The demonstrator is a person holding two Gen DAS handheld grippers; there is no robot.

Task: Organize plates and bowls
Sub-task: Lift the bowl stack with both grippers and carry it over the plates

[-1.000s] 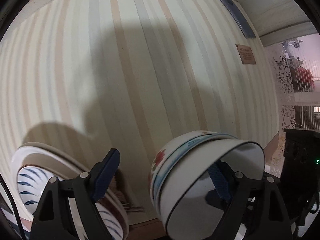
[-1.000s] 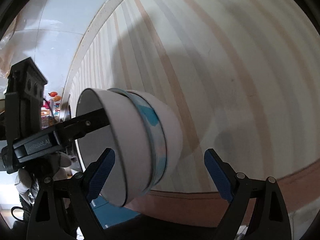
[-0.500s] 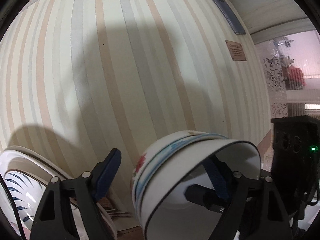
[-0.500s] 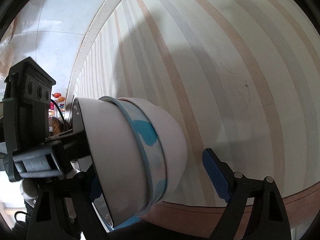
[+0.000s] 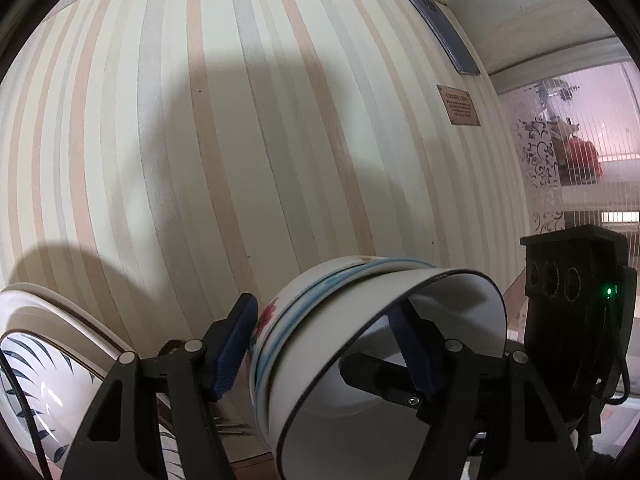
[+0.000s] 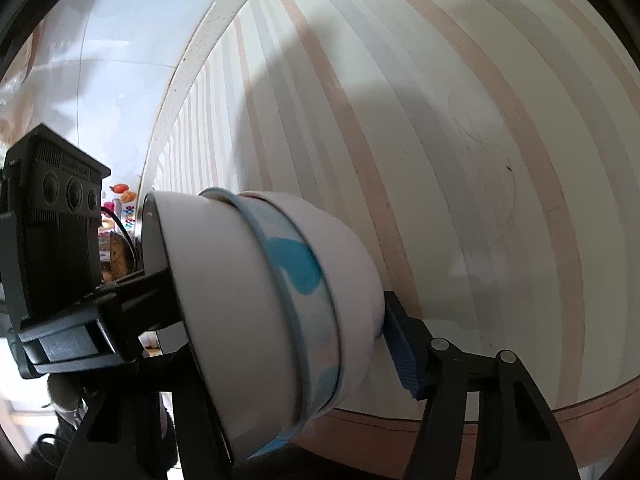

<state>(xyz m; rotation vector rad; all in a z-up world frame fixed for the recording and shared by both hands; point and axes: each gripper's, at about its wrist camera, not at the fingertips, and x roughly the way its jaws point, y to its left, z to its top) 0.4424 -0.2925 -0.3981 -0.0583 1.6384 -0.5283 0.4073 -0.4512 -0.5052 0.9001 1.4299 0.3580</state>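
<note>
A stack of nested white bowls (image 5: 352,344) with a blue band and red flower, tipped on its side, sits between the fingers of my left gripper (image 5: 320,354). One blue pad (image 5: 230,350) touches the outside, the other is inside the rim. In the right wrist view the same bowls (image 6: 280,320) lie between the fingers of my right gripper (image 6: 276,364). Its right pad (image 6: 402,356) touches the stack's base; its left finger is hidden behind the bowls. White plates (image 5: 44,380) with blue leaf prints lean at lower left.
A striped cream, tan and grey wall (image 5: 240,160) fills both views, close ahead. The other gripper's black body (image 5: 576,320) stands at the right in the left view and appears at the left in the right view (image 6: 56,248). A small brown plaque (image 5: 458,105) hangs on the wall.
The right gripper has closed in around the bowl stack until its right pad meets the base. The left gripper's fingers have narrowed onto the bowls. Both views shifted slightly.
</note>
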